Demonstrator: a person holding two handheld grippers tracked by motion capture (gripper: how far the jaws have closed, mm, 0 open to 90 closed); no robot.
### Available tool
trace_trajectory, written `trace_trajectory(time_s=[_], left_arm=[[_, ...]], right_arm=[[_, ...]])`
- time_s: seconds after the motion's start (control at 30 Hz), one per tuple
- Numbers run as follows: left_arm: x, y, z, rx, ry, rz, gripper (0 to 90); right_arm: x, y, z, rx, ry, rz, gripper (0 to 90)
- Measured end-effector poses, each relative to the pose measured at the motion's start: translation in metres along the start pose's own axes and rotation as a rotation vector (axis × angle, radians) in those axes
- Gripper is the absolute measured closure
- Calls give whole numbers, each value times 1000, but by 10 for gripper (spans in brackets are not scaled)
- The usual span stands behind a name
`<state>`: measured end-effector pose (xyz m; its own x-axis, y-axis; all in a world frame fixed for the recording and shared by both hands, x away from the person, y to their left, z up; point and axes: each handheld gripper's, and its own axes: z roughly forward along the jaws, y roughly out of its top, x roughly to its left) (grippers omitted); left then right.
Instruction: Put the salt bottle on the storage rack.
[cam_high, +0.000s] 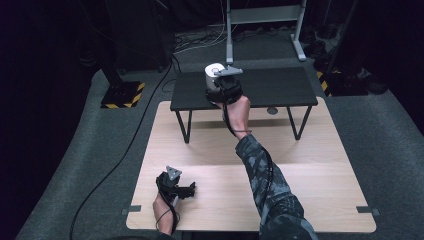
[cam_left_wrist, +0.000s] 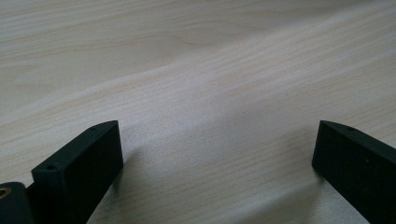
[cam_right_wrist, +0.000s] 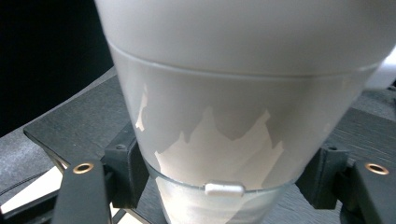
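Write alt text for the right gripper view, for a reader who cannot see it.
A white cup-like container with a frosted, patchy lower band fills the frame, held between the right gripper's two black jaws, which press its narrow base from either side. Behind it lies the dark top of a small black table, with darkness beyond.

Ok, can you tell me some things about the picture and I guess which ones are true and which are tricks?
1. The right gripper is holding a white cup. True.
2. The left gripper is squeezing a ball. False: it is open, with bare wooden table between its jaws.
3. The cup is over the small black table. True.
4. The left gripper is up on the black table too. False: it sits low on the wooden table, near the person.
5. The black table stands on the wooden one. True.
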<state>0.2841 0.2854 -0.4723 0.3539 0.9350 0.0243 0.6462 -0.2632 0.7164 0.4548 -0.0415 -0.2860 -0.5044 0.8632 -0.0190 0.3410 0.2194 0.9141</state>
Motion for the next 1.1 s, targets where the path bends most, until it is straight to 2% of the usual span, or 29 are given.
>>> trace_trajectory(time_s=[0.33,0.57,0.73,1.0,1.03,1.07,1.1], left_arm=[[0,0,0,-2,0,4,13],[-1,-1,0,-4,1,2,13],[-1,-1,0,-5,1,3,13],[-1,-1,0,-5,1,3,13],[-1,-1,0,-4,1,2,13],[-1,-1,0,-4,1,1,13],[-1,-1,0,-4,1,3,13]], right_arm=[[7,3,13,18,21,2,293],[1,0,16,9,41,37,293],[1,-4,16,-4,43,38,294],[-1,-2,16,5,49,33,288],[-1,-2,16,3,48,37,222],[0,-4,15,-2,41,34,113],[4,-4,12,3,15,23,48]])
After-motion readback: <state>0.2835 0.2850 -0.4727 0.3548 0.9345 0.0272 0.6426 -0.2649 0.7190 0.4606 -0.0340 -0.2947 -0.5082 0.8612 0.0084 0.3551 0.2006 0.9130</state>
